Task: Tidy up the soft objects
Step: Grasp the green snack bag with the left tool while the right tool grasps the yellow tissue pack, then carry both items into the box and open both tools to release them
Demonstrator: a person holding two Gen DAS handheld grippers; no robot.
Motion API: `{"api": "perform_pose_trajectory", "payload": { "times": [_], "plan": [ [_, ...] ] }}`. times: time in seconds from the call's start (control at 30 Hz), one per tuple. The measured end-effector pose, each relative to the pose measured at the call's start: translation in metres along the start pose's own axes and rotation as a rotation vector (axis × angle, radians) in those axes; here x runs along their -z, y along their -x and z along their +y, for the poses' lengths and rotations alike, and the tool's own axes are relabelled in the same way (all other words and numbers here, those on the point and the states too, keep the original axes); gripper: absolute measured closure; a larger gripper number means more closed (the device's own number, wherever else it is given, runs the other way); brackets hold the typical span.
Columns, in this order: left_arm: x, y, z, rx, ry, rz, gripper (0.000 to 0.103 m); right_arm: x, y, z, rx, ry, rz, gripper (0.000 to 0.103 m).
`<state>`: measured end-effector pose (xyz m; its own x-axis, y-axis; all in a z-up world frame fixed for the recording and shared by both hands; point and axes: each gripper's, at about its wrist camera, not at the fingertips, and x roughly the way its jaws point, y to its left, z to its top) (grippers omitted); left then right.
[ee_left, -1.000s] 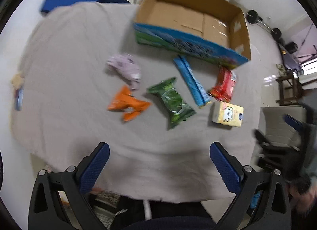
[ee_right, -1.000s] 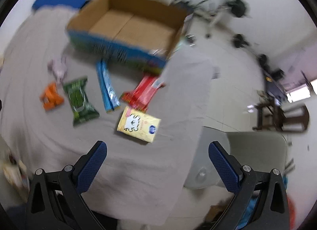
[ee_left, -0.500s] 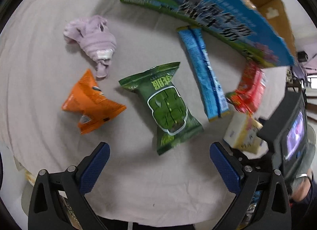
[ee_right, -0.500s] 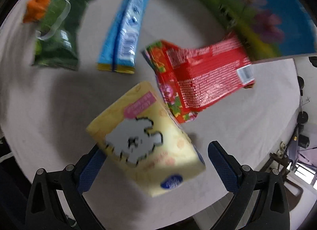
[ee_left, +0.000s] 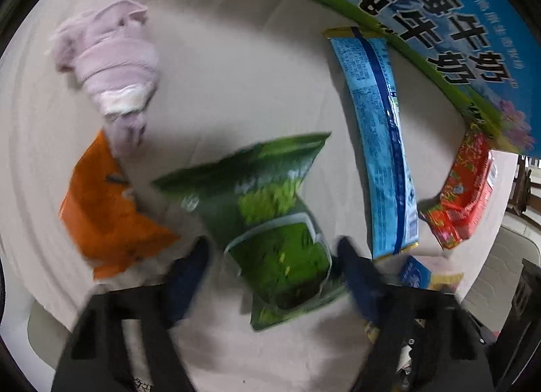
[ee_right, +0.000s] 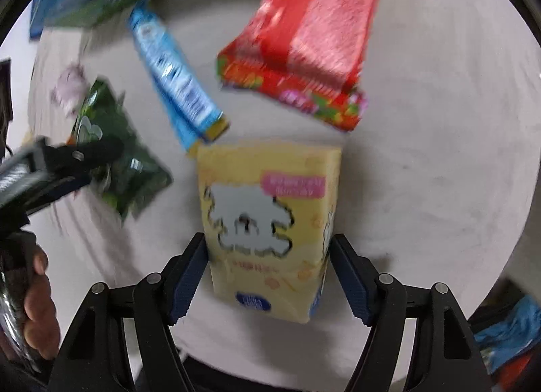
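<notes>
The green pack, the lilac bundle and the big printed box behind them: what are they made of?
Green pack: looks like thin glossy plastic film, with crimped ends and crinkled highlights. Lilac bundle: soft matte knit fabric, probably rolled clothing, judging by its folds and ribbed band. Printed box: likely cardboard with a printed coating, given its stiff straight wall, though only the outside shows.
</notes>
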<state>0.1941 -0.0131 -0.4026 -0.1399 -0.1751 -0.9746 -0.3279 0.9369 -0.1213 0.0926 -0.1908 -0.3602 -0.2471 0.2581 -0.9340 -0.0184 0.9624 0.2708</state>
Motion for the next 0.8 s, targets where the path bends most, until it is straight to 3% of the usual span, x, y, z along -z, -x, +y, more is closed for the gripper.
{"api": "perform_pose_trajectory", "payload": {
  "times": [0.13,0.2,0.33,0.5,0.8],
  "plan": [
    [0.008,-0.003,0.0,-0.03,-0.075,-0.019,0.062,-0.005,0.004,-0.016,-0.006,-0.101,-0.019,0.03],
    [0.028,-0.002,-0.004,-0.088,-0.166,-0.017,0.062,0.005,0.025,-0.025,0.047,-0.12,-0.001,0.033],
    [0.068,-0.008,0.002,-0.14,-0.259,0.007,0.062,0.026,0.02,-0.032,0.09,-0.111,0.031,0.033],
    [0.078,-0.016,0.008,-0.163,-0.241,-0.021,0.06,0.038,0.006,-0.039,0.146,-0.111,0.0,0.033],
    [0.093,0.006,0.002,-0.165,-0.249,-0.065,0.068,0.044,-0.034,-0.032,0.225,-0.124,-0.045,0.037]
  ]
}}
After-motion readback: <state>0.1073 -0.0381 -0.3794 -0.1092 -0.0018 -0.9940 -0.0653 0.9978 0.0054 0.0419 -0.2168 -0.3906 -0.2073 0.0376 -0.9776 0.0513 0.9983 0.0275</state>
